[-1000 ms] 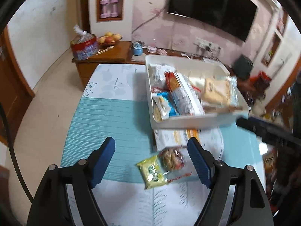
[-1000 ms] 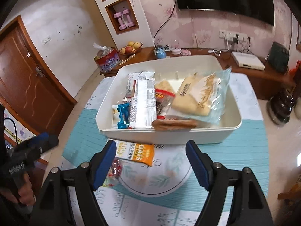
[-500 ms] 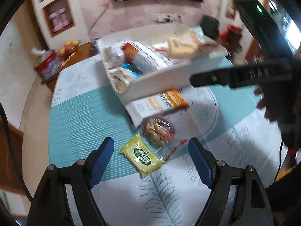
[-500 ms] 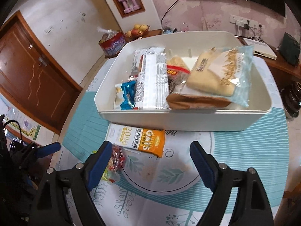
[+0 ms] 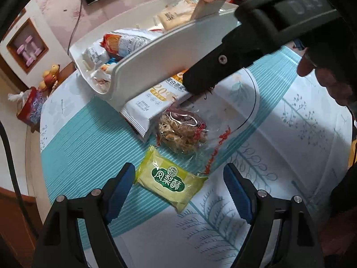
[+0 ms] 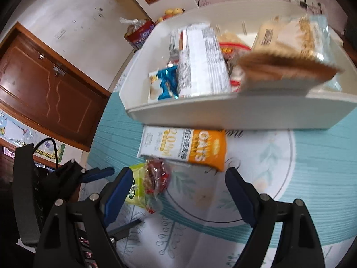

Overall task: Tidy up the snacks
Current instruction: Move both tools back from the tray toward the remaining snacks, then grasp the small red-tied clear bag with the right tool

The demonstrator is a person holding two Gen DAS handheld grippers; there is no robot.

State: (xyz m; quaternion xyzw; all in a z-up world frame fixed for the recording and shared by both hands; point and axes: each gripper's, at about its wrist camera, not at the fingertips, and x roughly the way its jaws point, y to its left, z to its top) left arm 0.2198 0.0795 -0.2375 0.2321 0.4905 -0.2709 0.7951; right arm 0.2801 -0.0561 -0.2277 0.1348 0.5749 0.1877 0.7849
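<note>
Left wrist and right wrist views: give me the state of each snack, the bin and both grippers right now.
Green packet: sealed, flat on table, between open left gripper fingers.
Clear bag: on table, outside bin.
Oats pack: flat beside bin.
White bin: partly filled.
Right gripper: open, empty.

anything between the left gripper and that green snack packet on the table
Nothing visible. The left gripper is open over the flat yellow-green plastic snack packet, which lies bare on the tablecloth; the clear bag of brown snacks only touches its far edge.
</note>
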